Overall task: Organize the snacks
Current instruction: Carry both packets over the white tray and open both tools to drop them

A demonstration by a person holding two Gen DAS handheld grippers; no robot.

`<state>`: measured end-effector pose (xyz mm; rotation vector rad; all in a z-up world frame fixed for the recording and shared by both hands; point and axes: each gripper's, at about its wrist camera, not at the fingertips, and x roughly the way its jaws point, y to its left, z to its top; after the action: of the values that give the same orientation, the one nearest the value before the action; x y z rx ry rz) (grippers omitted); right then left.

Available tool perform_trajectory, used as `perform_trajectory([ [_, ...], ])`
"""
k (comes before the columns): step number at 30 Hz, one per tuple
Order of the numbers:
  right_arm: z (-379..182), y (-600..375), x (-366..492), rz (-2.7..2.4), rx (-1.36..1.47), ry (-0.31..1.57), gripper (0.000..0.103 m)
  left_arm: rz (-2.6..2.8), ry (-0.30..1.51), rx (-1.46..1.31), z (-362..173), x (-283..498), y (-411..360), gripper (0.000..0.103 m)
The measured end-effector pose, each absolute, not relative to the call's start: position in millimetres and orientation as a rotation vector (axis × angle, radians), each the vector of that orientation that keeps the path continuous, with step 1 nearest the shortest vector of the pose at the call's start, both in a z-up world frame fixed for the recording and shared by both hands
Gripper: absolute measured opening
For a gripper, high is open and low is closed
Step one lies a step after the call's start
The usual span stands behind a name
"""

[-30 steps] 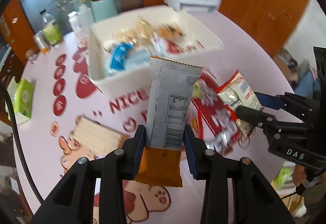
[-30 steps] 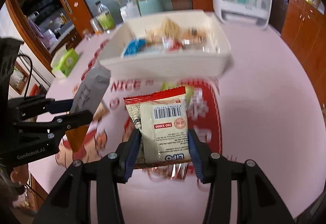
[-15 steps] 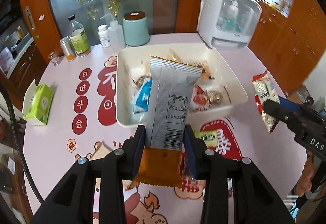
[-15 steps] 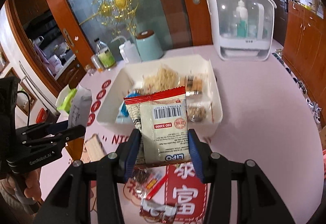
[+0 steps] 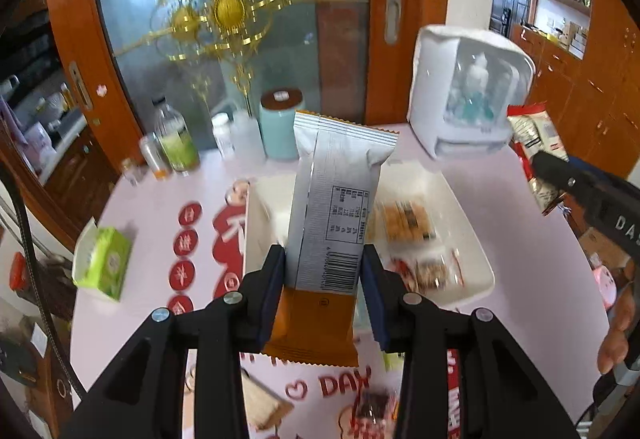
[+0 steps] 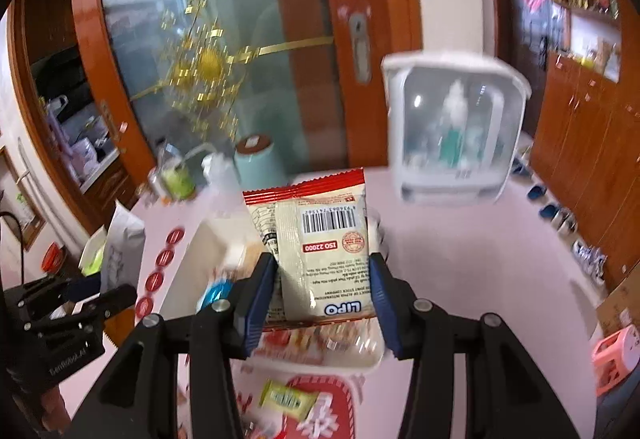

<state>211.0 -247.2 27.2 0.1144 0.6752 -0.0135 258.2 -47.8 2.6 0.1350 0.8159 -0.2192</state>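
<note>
Two tongs each pinch a snack above the white bin (image 5: 472, 239) on the pink worktop (image 5: 168, 207). The left tongs (image 5: 323, 281) clamp an upright silver-and-orange wafer pack (image 5: 332, 223); the right tongs (image 6: 323, 291) clamp a red-edged LIPO biscuit packet (image 6: 320, 247). A green candy (image 6: 288, 399) lies at 6 o'clock of the bin.
</note>
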Motion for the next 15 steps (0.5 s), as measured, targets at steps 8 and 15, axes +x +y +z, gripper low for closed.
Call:
perform_trajectory([
  [8,28,-239,241,-0.014,0.084,0.684,0.048,-0.161,0.803,0.152,-3,288,-63,0.037],
  [15,-2,-231,262,-0.036,0.052,0.762,0.048,-0.131,0.842,0.149,-26,301,-64,0.038],
])
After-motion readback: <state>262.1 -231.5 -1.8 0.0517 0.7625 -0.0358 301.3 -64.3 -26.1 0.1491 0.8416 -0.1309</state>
